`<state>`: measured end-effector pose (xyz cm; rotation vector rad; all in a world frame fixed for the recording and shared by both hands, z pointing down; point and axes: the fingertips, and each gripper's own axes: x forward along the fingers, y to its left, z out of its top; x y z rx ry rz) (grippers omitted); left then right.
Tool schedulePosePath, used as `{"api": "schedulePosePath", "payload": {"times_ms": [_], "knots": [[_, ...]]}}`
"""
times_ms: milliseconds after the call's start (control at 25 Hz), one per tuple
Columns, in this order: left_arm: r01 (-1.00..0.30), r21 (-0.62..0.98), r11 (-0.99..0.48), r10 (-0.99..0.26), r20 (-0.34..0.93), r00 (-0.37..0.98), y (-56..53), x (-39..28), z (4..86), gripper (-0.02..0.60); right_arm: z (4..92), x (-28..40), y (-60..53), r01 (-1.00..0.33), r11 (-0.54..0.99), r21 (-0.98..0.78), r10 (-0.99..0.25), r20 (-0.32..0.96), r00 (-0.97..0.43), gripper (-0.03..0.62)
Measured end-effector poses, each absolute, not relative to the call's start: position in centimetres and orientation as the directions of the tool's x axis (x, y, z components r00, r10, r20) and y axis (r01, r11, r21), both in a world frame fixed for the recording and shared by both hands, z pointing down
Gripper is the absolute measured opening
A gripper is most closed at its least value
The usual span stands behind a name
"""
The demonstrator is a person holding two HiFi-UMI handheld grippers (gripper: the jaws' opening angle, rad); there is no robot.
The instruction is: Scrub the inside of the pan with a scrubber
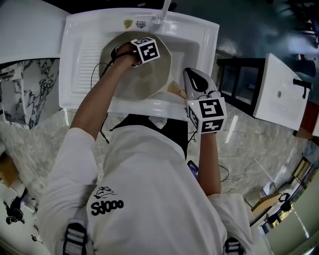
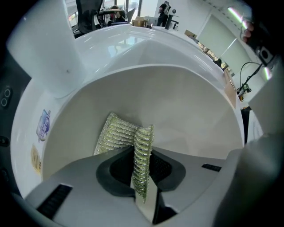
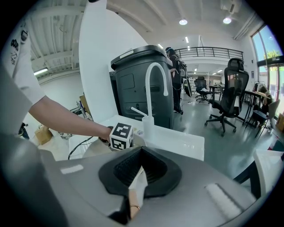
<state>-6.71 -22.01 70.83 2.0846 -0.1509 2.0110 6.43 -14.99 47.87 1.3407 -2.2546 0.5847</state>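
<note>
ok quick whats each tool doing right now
Left tool: closed on the scrubber, inside the pan.
Right tool: closed on what looks like the pan handle.

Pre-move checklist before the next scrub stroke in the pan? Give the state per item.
1. Scrubber gripped: ok. The left gripper has its jaws shut on the scrubber.
2. Scrubber inside the pan: ok. The left gripper reaches into the pan, with cream pan wall behind the scrubber.
3. Scrubber touching the pan surface: cannot tell. No view shows the contact.
4. Pan seated: ok. It sits in the basin of the sink.
5. Pan braced: not ok. The right gripper is over the sink's front rim, jaws together on nothing, so the pan may shift.
6. Water running: cannot tell. None is visible at the faucet.
</note>
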Motion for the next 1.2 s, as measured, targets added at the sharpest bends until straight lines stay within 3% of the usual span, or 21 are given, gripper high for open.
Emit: {"api": "schedulePosePath", "payload": {"times_ms": [600,1200], "knots": [[-0.132,0.226,-0.965,0.213,0.971,0.104,-14.7,-3.6,70.3,0.064,47.7,4.5,-13.9,-0.884,0.451,-0.126,-0.703,0.560,-0.439,0.011],[-0.059,0.400,-0.915,0.394,0.915,0.087,-7.9,-7.7,70.3,0.064,48.3,2.3,-13.9,-0.868,0.474,-0.150,-0.687,0.553,-0.471,0.009]]}}
